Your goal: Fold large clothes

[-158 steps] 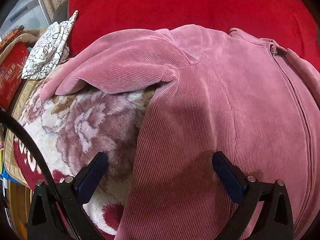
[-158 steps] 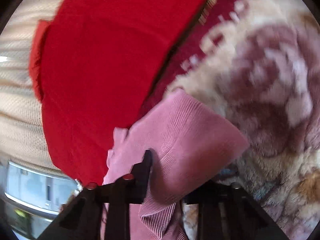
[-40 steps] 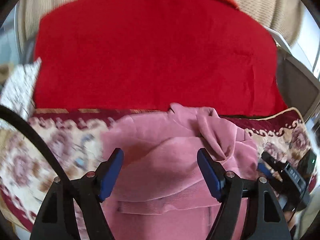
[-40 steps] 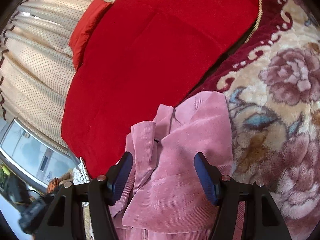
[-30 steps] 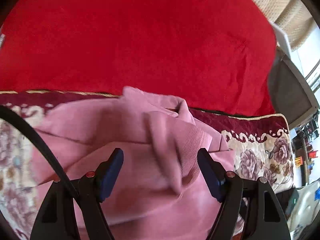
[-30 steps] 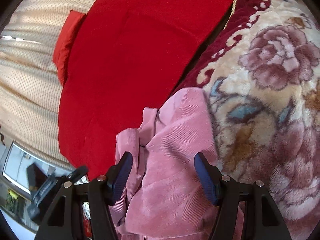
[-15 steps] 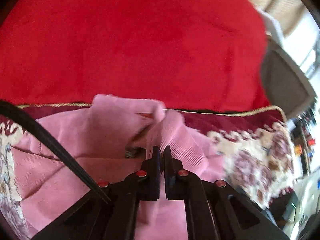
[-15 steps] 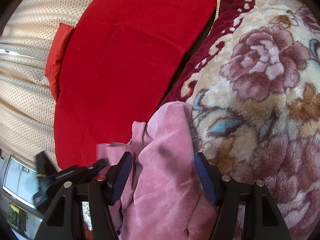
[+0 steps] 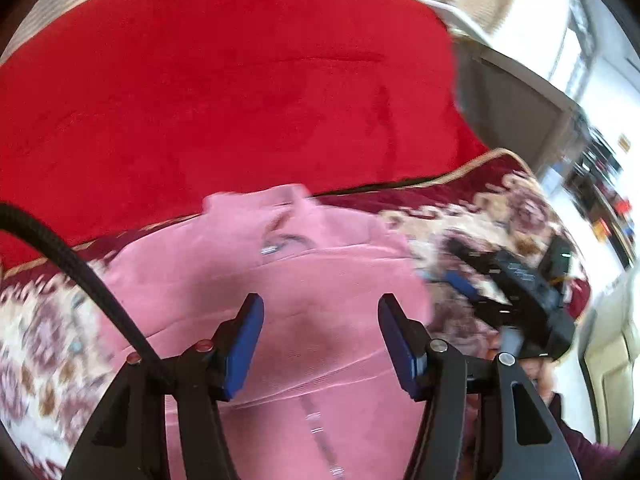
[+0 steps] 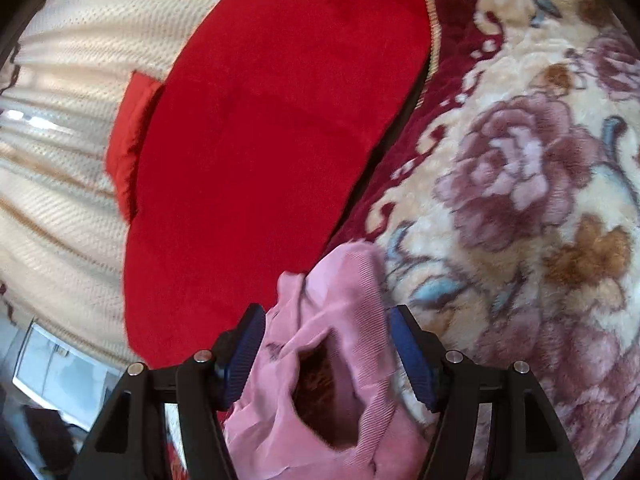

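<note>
Left wrist view showed our pink corduroy zip jacket (image 9: 320, 300) partly folded on the floral plush blanket (image 10: 520, 200). Our left gripper (image 9: 320, 340) and right gripper (image 10: 326, 354) were both spread wide and empty; we judged the bunched collar end still needed folding.

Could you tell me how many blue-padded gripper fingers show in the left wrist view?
3 for certain. Two belong to the left gripper, open over the pink jacket. One blue pad of the right gripper shows at right, over the floral blanket; its partner may be hidden.
</note>
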`<state>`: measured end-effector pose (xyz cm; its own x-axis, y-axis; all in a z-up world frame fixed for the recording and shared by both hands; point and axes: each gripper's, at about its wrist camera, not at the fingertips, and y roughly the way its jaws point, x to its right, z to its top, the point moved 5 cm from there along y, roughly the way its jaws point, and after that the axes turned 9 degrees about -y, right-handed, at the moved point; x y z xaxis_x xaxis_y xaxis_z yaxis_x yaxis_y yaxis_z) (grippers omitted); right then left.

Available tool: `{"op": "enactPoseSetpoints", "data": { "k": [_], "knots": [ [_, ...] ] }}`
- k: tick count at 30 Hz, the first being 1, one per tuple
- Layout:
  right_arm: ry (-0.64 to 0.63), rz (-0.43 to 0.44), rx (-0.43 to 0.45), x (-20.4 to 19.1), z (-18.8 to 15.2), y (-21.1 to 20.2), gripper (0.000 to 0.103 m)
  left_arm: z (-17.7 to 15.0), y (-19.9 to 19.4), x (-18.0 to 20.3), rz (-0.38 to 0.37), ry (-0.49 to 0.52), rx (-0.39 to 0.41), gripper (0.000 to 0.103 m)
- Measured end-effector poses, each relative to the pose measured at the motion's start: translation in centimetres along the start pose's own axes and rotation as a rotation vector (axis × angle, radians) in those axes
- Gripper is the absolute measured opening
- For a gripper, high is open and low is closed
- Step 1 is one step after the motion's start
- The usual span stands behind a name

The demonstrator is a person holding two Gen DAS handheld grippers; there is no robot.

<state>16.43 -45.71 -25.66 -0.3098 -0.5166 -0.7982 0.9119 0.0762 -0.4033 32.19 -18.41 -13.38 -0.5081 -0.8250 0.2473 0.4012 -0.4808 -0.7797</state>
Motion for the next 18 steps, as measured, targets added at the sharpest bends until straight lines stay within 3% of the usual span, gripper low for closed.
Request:
{"op": "enactPoseSetpoints", "data": {
  "k": [6,10,12,13,14,15,16,18],
  "knots": [
    [-0.027,0.086,-0.197,-1.8,-2.3,3.1,0.075,-1.1,2.3,-8.5,0.190,-0.122,-0.028,0.060],
    [-0.078,0.064,-0.301,-2.5,-4.2,5.6,0.080,-2.9,4.9,-12.8,0.259,-0.185,-0.082,0.060],
    [-0.121,0.029,-0.326,-2.6,-5.0,6.3,0.076,-4.8,6.7,-14.6,0.279,-0.205,-0.173,0.060],
    [-0.154,0.012,-0.328,-2.9,-5.2,6.4,0.063,-5.7,7.6,-15.0,0.289,-0.214,-0.216,0.060],
    [-0.197,0.008,-0.332,-3.4,-5.4,6.5,0.039,-6.4,8.3,-15.3,0.282,-0.212,-0.239,0.060],
    [-0.218,0.017,-0.331,-3.8,-5.3,6.5,0.028,-6.8,8.5,-15.2,0.285,-0.185,-0.227,0.060],
    [-0.233,0.031,-0.317,-4.3,-5.4,6.4,0.021,-6.9,8.3,-15.0,0.291,-0.159,-0.216,0.060],
    [-0.314,0.022,-0.216,-5.8,-4.7,5.0,0.018,-6.9,8.1,-14.5,0.302,-0.123,-0.206,0.060]
  ]
}}
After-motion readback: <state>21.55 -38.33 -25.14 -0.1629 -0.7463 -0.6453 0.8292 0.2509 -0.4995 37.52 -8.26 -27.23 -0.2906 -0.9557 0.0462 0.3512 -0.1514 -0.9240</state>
